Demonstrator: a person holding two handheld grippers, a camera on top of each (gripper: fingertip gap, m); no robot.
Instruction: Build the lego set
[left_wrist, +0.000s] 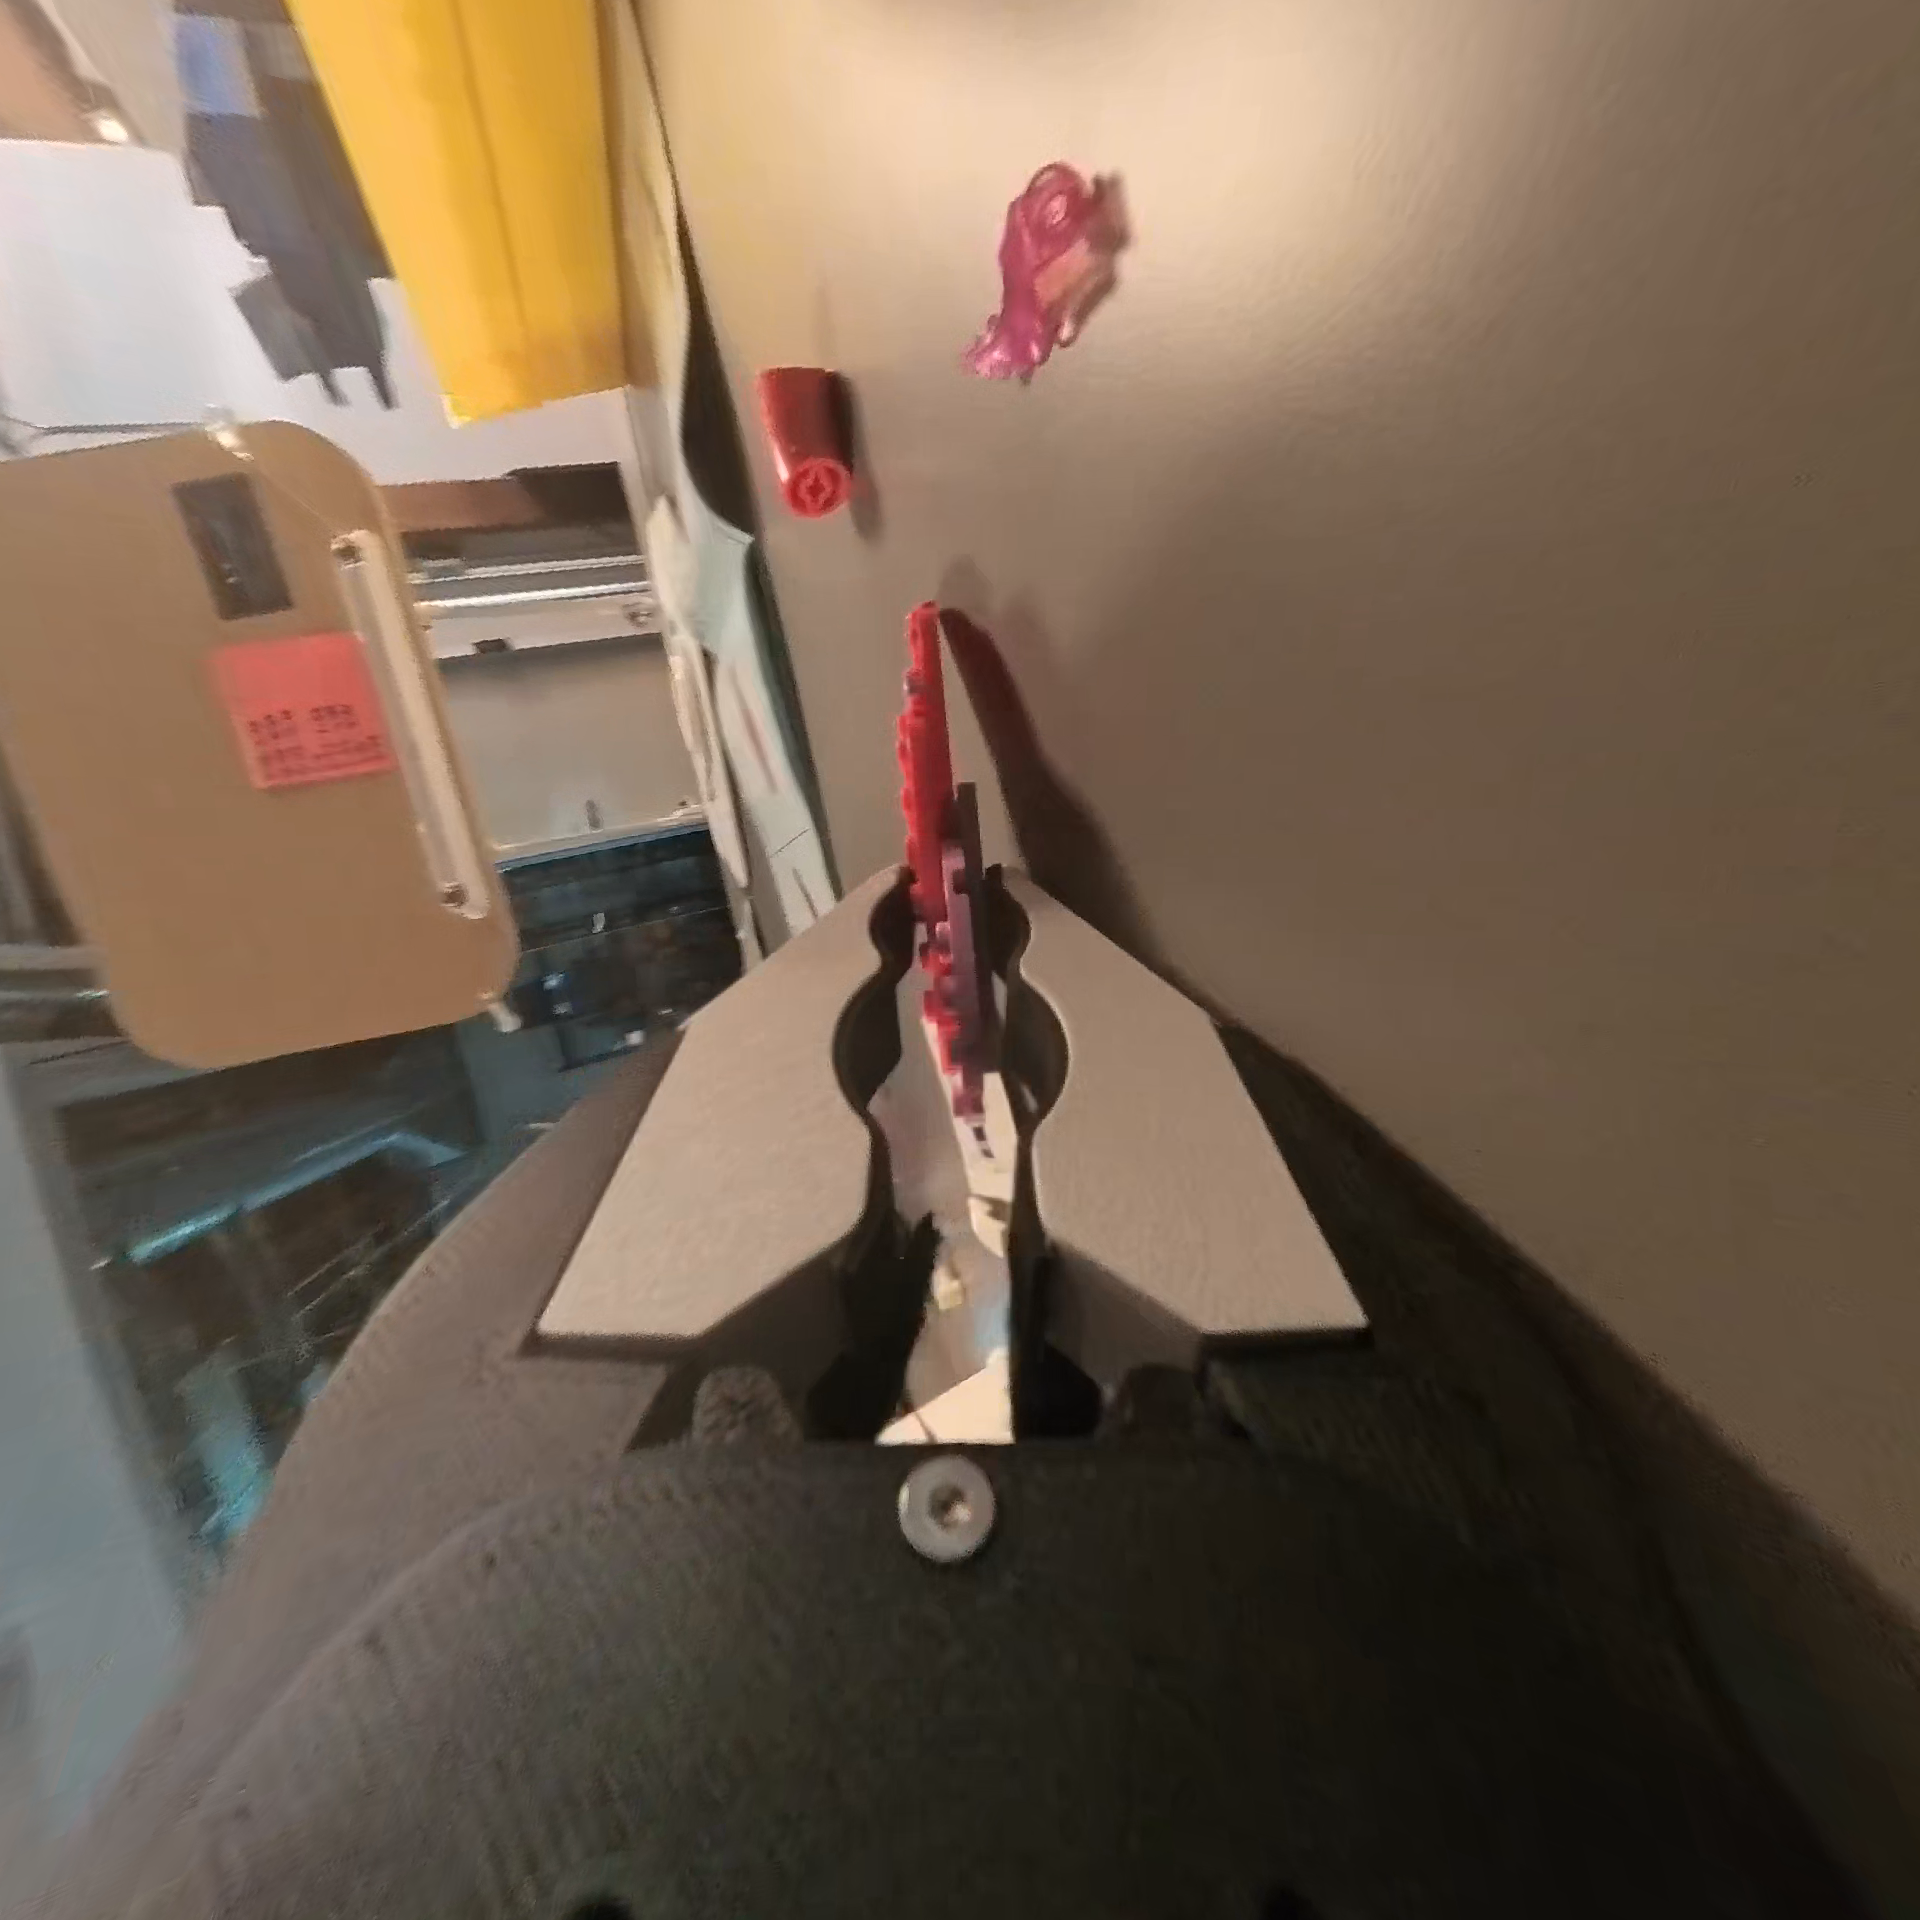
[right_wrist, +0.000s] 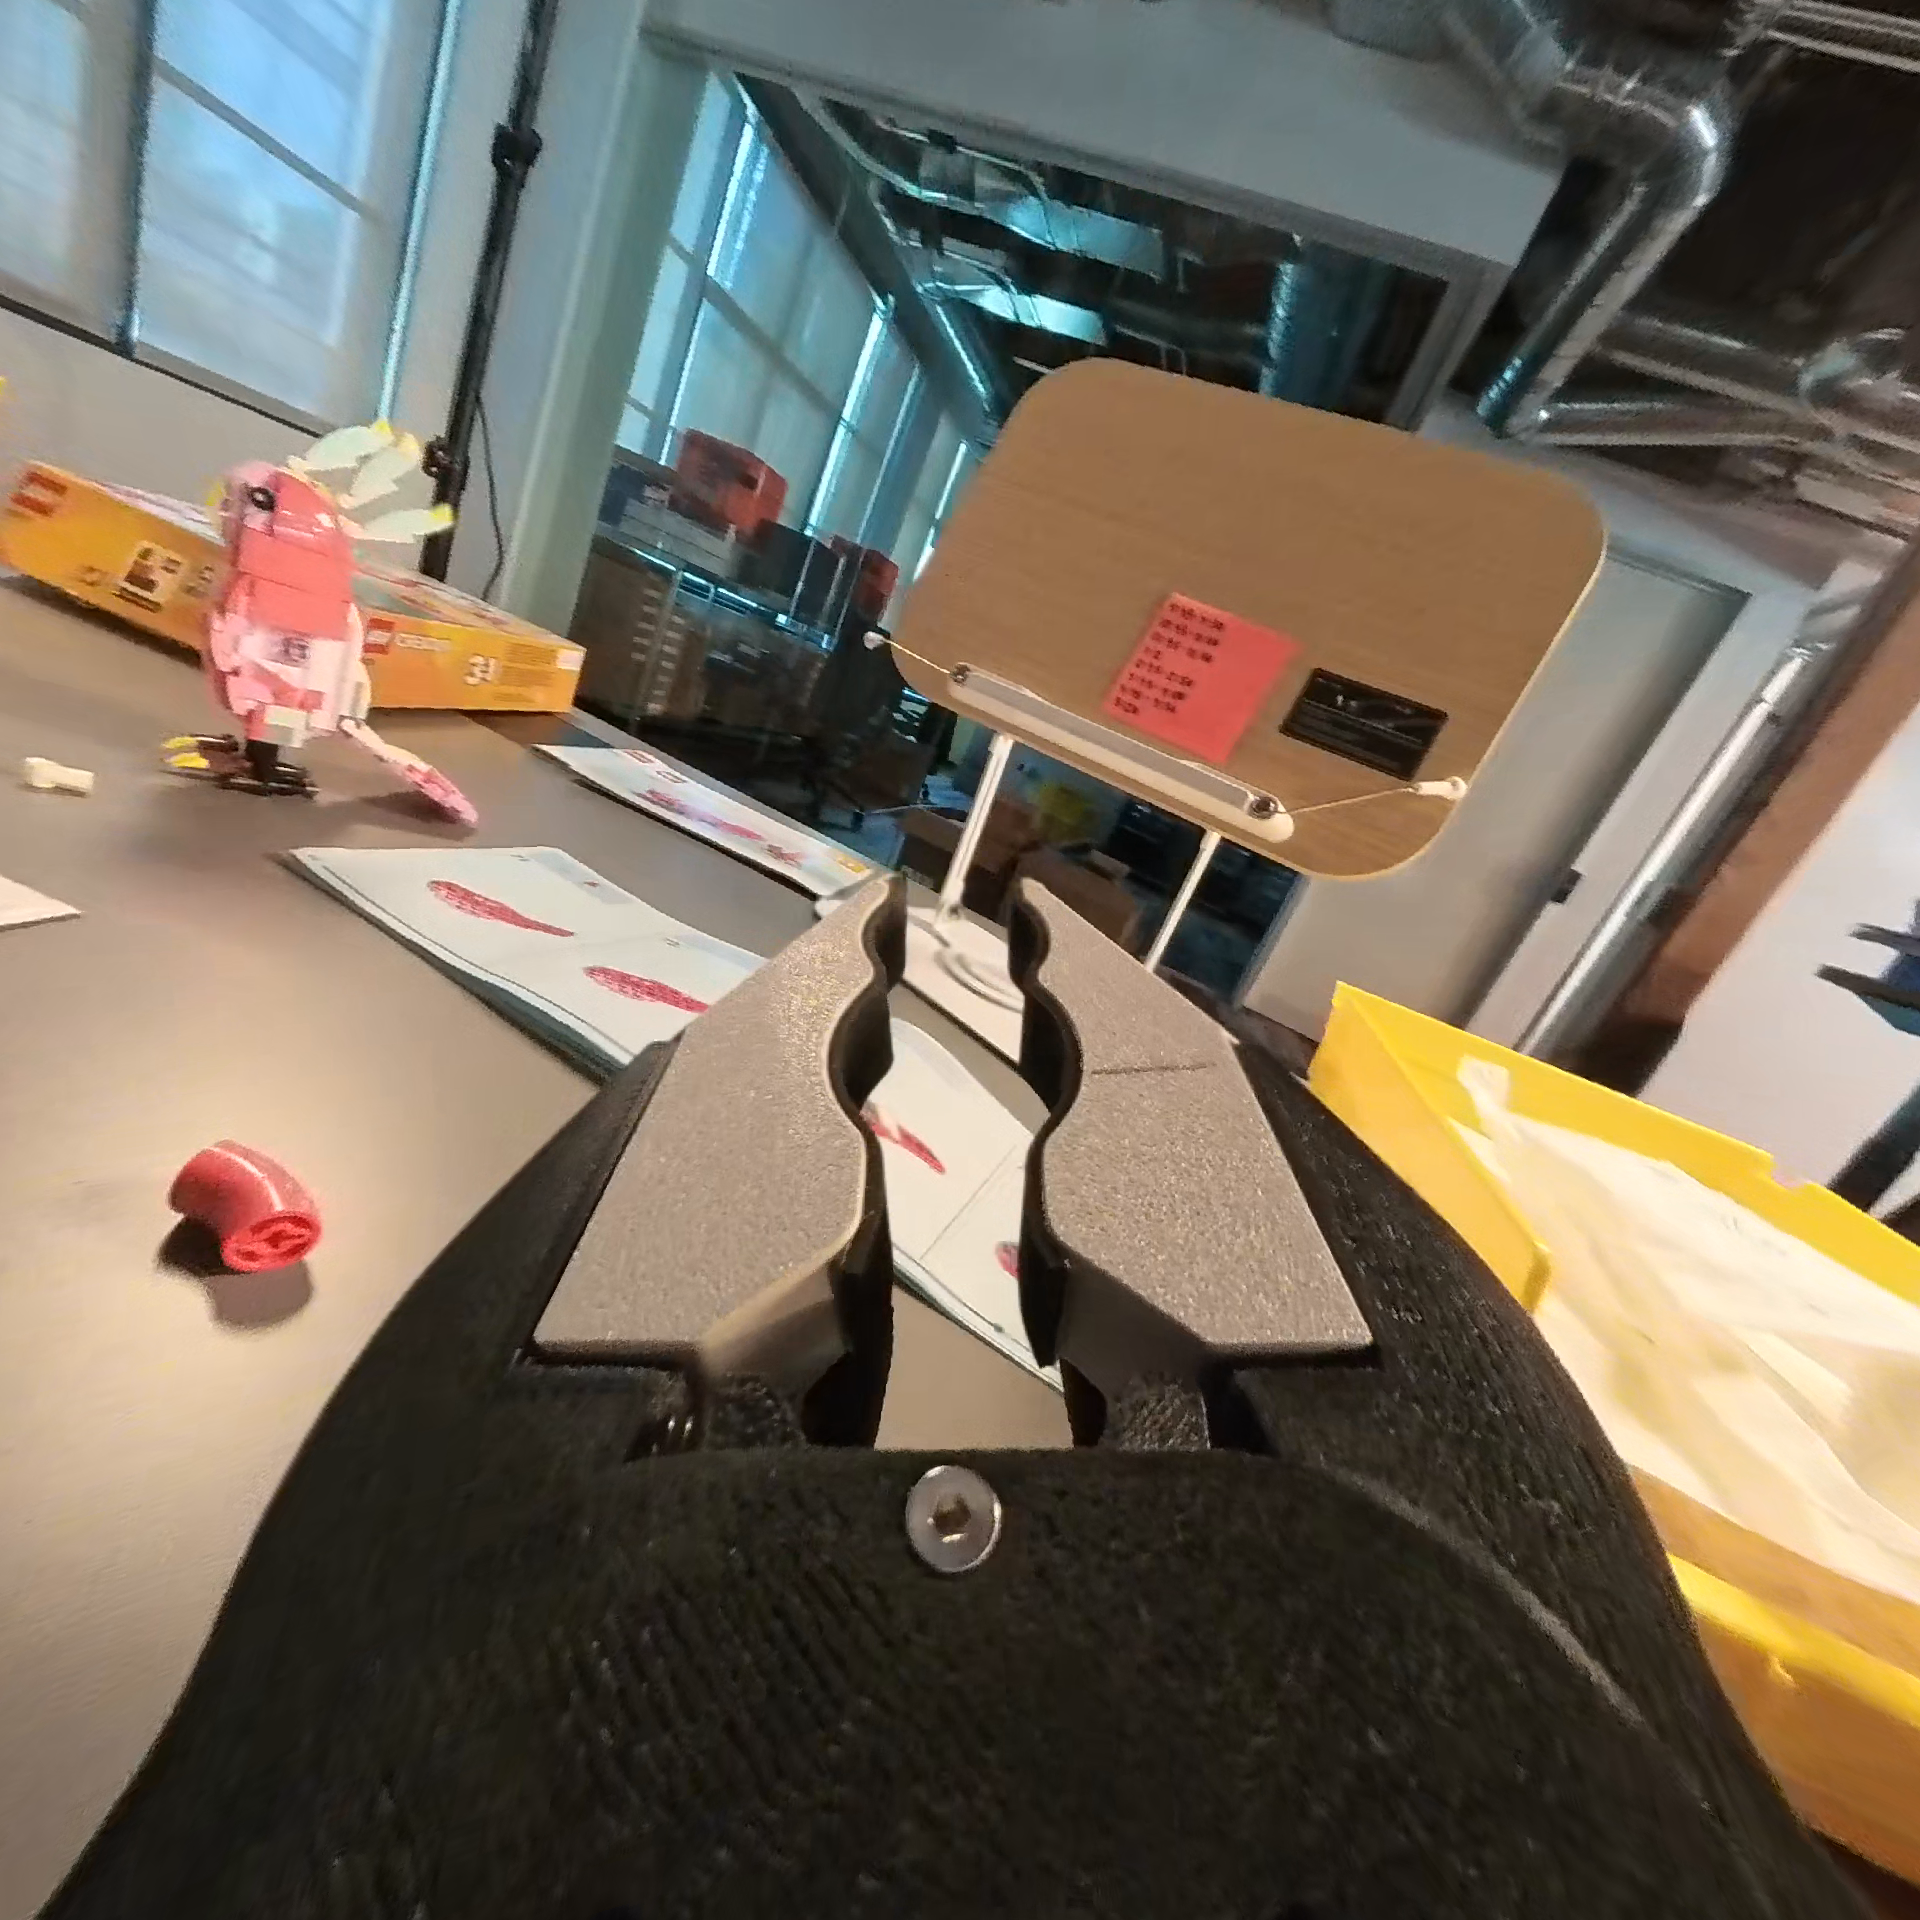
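While the left gripper is clamped on a flat brick-built piece of red, pink and dark plates, seen edge-on and running forward out of the jaws, the right gripper stands with its fingers narrowly parted and nothing between them.

In the left wrist view, both fingertips bear on the piece near its rear half; its far tip reaches toward the dark grey table, and whether it touches the surface cannot be told. The view is rolled, so the table rises like a wall on the right.

Near the held piece lies a red curved cylinder part, loose on the table and apart from both grippers. Further off stands a pink brick-built bird, upright on dark feet with pale crest feathers, as the right wrist view confirms.

Ahead of the right gripper lie open instruction booklets showing pink, feather-shaped diagrams. Beyond them stands a wooden book stand on white legs, carrying a pink note and a dark plate. A yellow toy box lies flat behind the bird. A yellow bin holding pale plastic bags sits at the right gripper's right side.

Assessment: the bird appears largely assembled. The held flat piece and the loose red part remain separate from it; no joining is under way.
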